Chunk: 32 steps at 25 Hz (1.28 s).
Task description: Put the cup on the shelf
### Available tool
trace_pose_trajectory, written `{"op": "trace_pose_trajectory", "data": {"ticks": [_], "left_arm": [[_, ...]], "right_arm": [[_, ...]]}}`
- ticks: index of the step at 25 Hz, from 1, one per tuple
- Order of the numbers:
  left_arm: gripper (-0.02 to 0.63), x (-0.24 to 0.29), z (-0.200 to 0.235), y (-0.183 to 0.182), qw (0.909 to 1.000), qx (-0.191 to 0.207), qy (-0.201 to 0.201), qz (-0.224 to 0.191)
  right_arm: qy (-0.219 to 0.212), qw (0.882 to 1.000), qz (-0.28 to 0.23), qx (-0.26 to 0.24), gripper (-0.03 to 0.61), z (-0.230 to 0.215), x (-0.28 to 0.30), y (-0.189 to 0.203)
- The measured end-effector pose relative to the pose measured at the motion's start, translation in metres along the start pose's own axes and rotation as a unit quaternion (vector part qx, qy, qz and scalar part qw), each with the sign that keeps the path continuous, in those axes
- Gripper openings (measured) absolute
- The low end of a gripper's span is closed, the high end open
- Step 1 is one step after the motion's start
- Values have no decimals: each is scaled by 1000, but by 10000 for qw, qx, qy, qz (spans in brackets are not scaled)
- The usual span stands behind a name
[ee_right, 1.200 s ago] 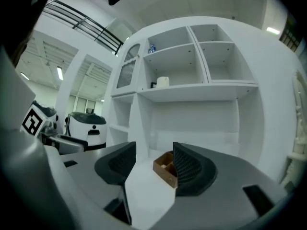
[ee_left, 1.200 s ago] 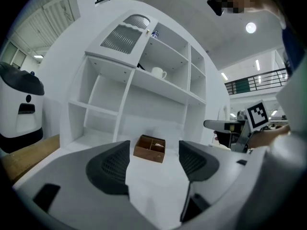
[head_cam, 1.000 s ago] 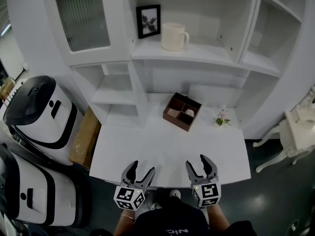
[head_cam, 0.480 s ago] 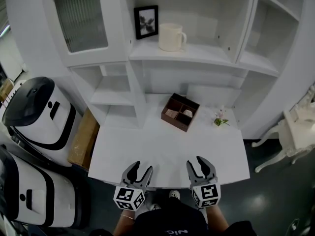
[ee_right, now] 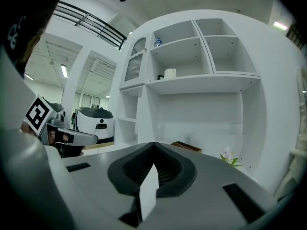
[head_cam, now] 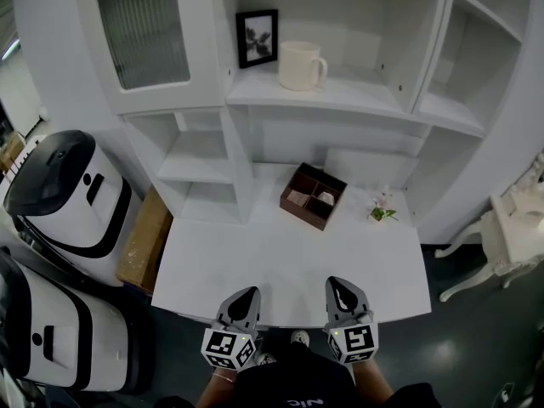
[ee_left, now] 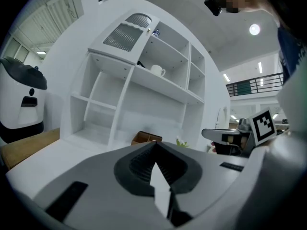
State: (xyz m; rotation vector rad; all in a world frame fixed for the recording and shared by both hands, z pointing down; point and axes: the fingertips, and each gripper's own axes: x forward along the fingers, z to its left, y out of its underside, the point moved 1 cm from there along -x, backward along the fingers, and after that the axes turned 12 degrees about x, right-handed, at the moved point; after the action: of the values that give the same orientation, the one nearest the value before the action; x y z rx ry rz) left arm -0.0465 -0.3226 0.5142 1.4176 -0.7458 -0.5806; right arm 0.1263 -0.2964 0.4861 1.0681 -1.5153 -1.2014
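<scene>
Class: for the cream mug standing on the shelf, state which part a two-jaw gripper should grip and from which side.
Probably the handle, approached from the open front: the mug stands upright, its handle juts right over bare shelf, and the picture frame crowds its left.

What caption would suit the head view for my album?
Cup stands on the shelf; left gripper and right gripper have just closed their jaws on nothing.
</scene>
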Motion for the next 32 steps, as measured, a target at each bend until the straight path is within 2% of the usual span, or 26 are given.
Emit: {"op": "trace_pose_trajectory", "data": {"ticks": [11,32], "left_arm": [[3,9,-9,-4,9999,41,127,-64],[3,18,-12,10,9999,-92,-57,40]], "right_arm": [[26,10000,-63,28,9,-7,2,-1],[54,9998,121,-127,8,-22,5,15]]}}
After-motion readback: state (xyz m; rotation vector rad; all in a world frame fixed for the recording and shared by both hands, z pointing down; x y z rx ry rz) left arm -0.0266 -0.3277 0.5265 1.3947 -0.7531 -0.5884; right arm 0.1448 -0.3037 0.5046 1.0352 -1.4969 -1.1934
